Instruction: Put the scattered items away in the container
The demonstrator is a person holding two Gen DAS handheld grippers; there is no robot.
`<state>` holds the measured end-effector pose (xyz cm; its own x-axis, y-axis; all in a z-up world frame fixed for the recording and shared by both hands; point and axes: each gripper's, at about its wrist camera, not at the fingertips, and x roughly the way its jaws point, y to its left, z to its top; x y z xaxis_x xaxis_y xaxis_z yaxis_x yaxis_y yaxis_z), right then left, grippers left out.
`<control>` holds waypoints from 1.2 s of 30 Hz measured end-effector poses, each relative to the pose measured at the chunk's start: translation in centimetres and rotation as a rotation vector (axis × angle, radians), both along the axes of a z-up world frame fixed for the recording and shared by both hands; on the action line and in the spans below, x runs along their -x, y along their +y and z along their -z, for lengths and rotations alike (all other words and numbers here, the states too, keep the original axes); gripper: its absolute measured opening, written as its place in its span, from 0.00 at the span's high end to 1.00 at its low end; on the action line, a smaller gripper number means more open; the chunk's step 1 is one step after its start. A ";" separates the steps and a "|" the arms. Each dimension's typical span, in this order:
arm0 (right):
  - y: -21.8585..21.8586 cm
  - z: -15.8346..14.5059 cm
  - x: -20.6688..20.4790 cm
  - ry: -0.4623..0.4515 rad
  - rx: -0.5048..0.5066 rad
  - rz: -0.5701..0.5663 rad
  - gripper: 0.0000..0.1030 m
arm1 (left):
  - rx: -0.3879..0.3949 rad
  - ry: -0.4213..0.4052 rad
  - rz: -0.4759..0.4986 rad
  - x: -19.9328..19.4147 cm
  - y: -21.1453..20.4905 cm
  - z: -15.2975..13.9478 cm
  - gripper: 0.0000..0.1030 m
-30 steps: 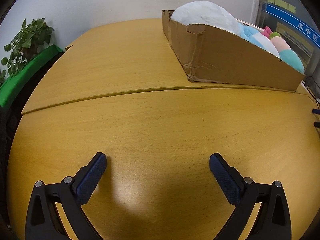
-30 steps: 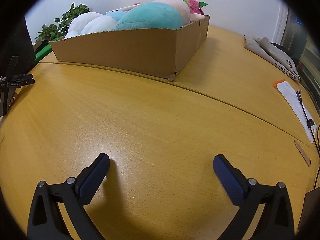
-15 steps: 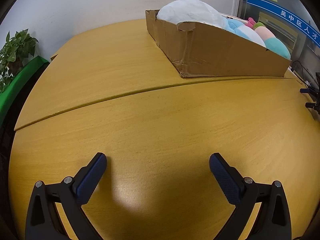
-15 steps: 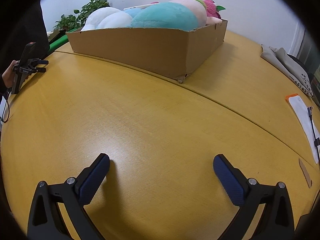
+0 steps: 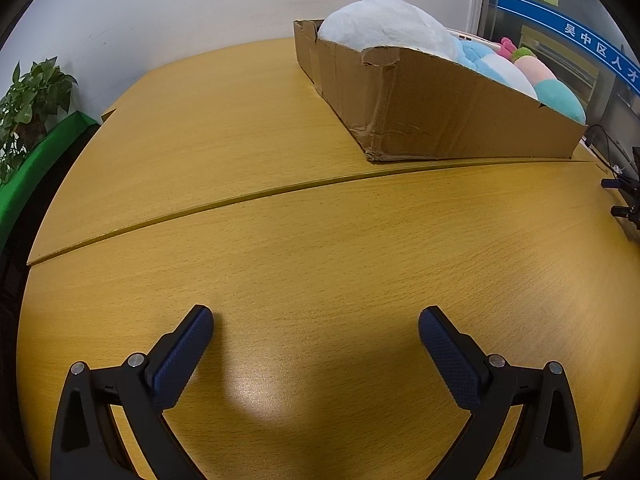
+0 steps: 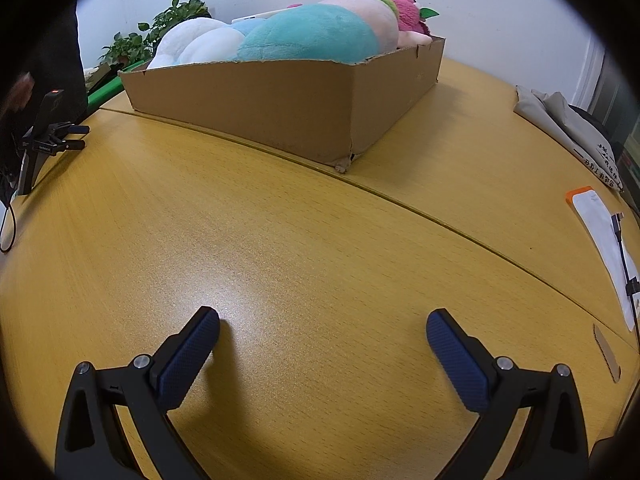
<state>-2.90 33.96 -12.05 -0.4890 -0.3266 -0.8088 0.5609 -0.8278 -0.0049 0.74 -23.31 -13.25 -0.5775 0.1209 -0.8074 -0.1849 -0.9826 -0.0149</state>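
— What's the left gripper (image 5: pixel 316 316) doing?

— Its two blue-padded fingers (image 5: pixel 182 360) are spread wide with nothing between them, low over the yellow wooden table (image 5: pixel 280 240).

— And the container?

— The long brown cardboard box (image 5: pixel 440 116) sits well ahead of those tongs and off to their right, beyond the seam in the tabletop. It's heaped with soft toys: a big white plush cushion (image 5: pixel 384 24) at the near end, then a pale blue and white plush (image 5: pixel 500 68), then a pink and teal plush (image 5: pixel 556 88).

— The right gripper (image 6: pixel 322 320)?

— Same story, gaping wide, holding nothing. From there the box lies well ahead and slightly left, its torn corner nearest. Farther right lie a grey folded cloth bag (image 6: pixel 564 120) and a white pouch with an orange edge (image 6: pixel 600 224).
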 end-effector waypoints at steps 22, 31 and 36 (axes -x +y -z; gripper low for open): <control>0.4 0.0 0.4 0.000 -0.001 -0.067 0.00 | 0.000 0.000 -0.001 0.0 0.0 0.0 0.00; 0.4 0.0 0.4 0.000 -0.001 -0.067 0.00 | 0.000 0.001 -0.002 0.0 0.0 0.0 0.00; 0.4 0.0 0.4 0.000 -0.001 -0.068 0.00 | 0.000 0.001 -0.002 0.0 0.1 0.0 0.00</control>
